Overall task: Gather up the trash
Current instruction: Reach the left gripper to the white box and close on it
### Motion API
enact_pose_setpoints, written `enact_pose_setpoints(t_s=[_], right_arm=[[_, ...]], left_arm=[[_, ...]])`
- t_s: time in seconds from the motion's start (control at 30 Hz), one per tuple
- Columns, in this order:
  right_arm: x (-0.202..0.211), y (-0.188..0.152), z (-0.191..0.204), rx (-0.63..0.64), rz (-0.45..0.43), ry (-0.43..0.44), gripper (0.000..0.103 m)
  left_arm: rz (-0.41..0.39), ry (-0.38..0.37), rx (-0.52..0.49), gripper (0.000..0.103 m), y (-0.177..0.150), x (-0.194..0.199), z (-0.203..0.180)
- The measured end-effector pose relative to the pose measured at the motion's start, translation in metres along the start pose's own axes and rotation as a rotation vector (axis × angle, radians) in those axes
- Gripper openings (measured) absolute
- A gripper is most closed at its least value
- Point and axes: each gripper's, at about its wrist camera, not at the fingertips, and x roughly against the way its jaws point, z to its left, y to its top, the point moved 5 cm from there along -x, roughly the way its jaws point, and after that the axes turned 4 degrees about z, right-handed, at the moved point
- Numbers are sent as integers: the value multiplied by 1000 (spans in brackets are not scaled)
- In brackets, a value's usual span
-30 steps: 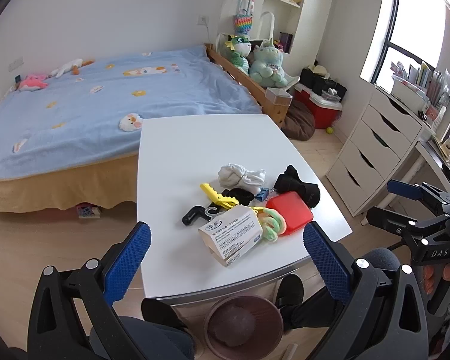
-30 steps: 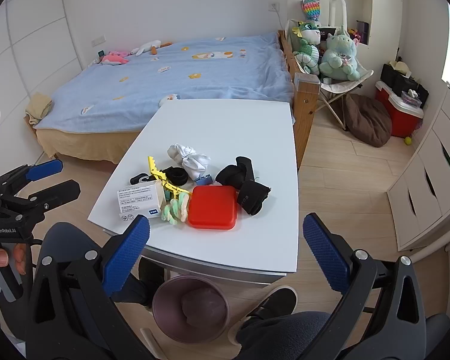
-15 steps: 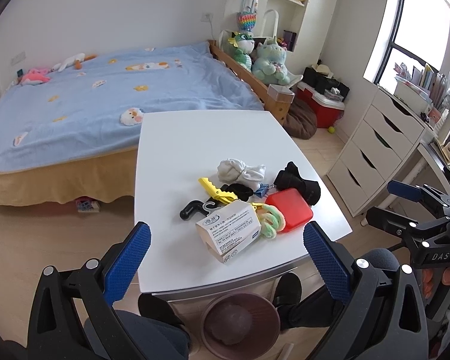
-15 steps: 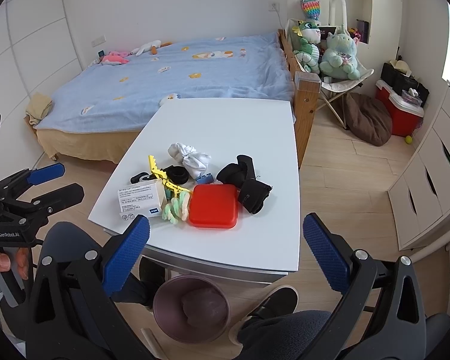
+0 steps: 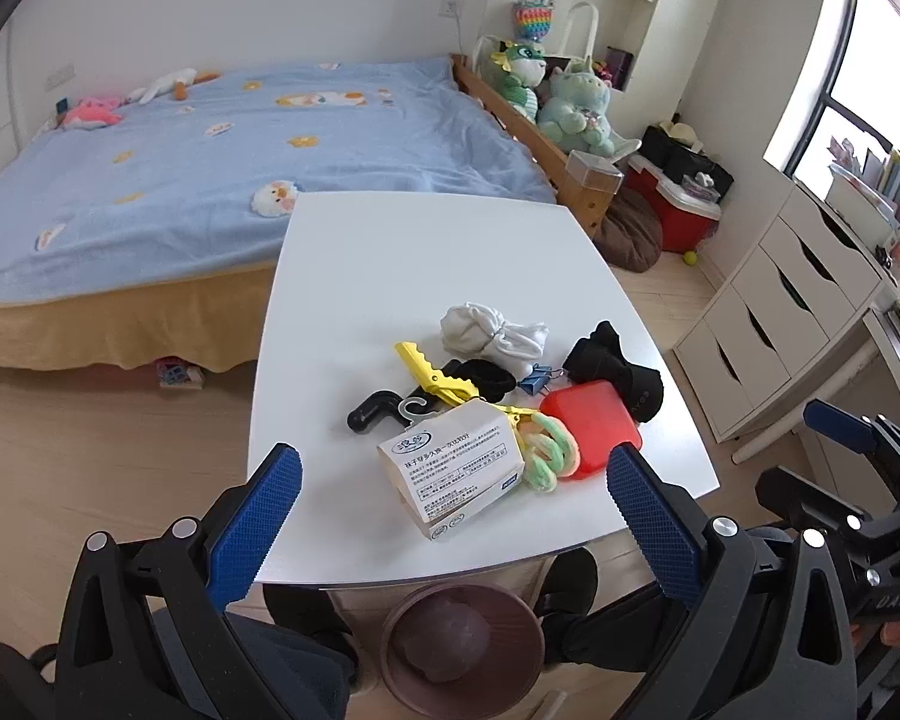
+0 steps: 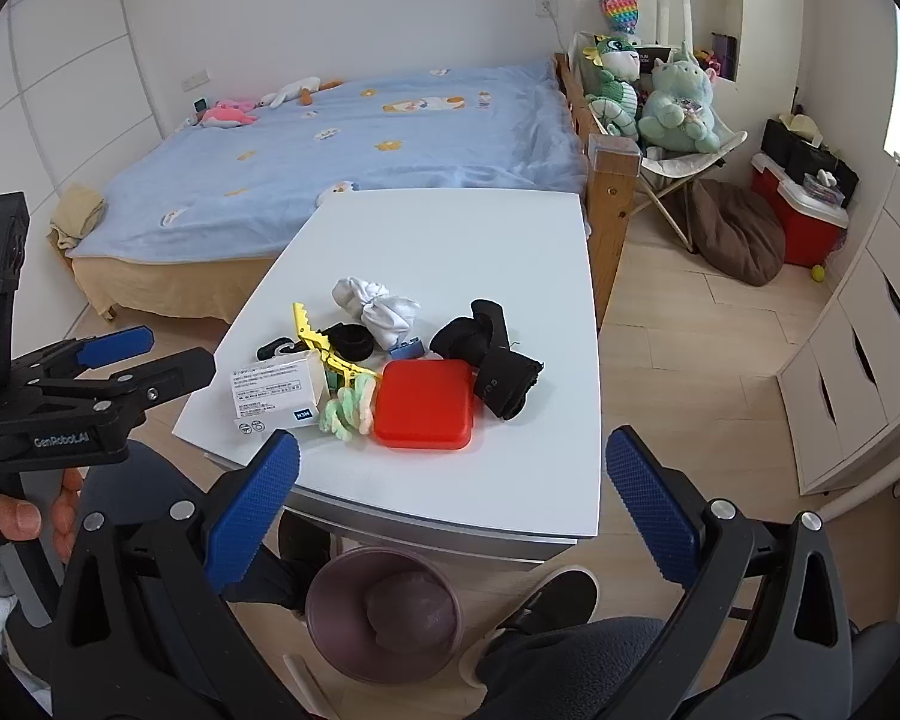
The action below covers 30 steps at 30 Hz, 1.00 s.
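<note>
on the white table [image 5: 390,276], near its front edge, lies a small heap of things. a white cardboard box [image 5: 453,474] lies on its side at the front left of the heap, its long axis running across the table from left to right, its printed face up and toward the left wrist camera. just right of it, touching, is a curled green and pink fuzzy band [image 5: 549,450], and beside that a flat red square case [image 5: 591,426], lid shut. behind the box a yellow toothed clip [image 5: 429,372] lies slantwise, its long axis running from back left to front right, crossing a black round band [image 5: 486,378]. a black curved tube [image 5: 372,411] sits left of it. a white knotted cloth [image 5: 489,333] lies at the back, and black socks [image 5: 618,369] at the right, with a small blue binder clip [image 5: 534,381] between them.

below the table's front edge stands a brown round bin [image 6: 384,612] on the floor, with a dark rounded lump in its bottom; what it is cannot be told.

left gripper [image 5: 453,513] hangs above the front edge, jaws spread wide, holding nothing. right gripper [image 6: 450,495] likewise has its jaws spread wide and empty.
</note>
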Motion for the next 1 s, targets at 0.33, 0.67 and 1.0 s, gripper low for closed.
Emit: enact_pose_setpoints(t_s=[0.33,0.67,1.0], right_arm=[[-4,-4,-5,-13,10,11,100],[-8,-8,-12,-24,17,14,100],[-10,-8,-16,-30,20,11,100]], left_arm=[[111,68,205,98,-13,-47,8],[136,140,287,98,-11,-73,5],[148,173,290,83,-12,-80,10]])
